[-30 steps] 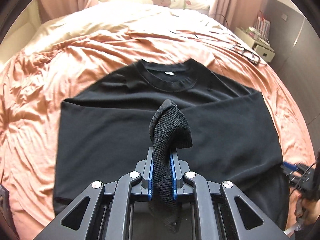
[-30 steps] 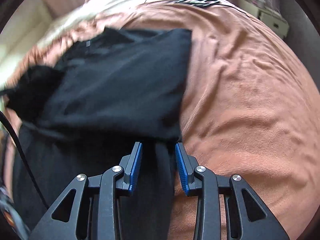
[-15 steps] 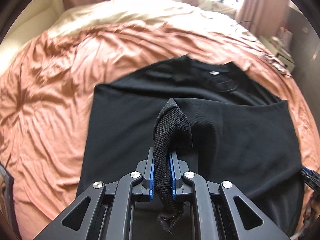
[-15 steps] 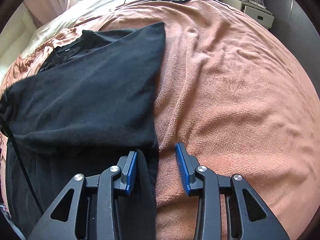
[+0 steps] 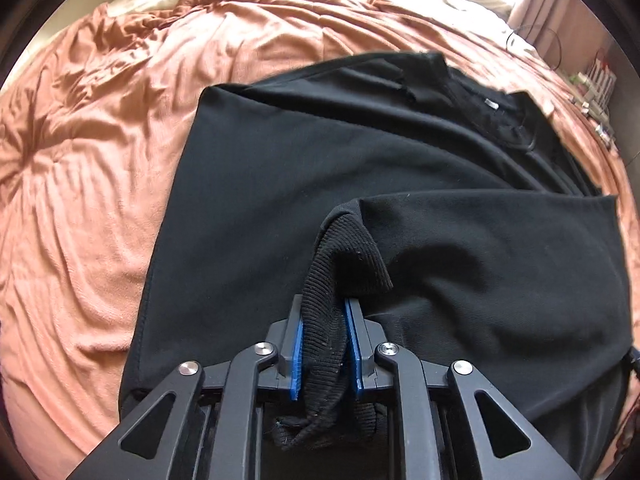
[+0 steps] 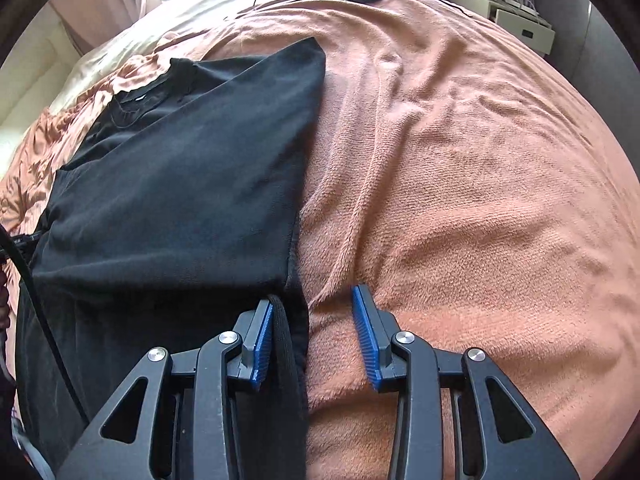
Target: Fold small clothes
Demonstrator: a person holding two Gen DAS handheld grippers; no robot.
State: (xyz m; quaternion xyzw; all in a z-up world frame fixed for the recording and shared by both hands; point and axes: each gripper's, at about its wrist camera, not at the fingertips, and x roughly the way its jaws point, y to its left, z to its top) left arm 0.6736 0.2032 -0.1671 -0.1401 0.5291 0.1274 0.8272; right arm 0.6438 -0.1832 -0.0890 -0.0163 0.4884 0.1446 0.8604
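A black sweatshirt point(image 5: 304, 184) lies mid-frame on the orange blanket point(image 5: 80, 184), sleeve folded across, ribbed cuff point(image 5: 336, 280) pinched in the left gripper point(image 5: 325, 344), while the right gripper point(image 6: 312, 332) gapes, the hem perhaps grazing one finger.

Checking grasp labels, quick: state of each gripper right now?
Left gripper: closed on the black sweater's ribbed cuff.
Right gripper: open, holding nothing; sweater edge lies beside its left finger.
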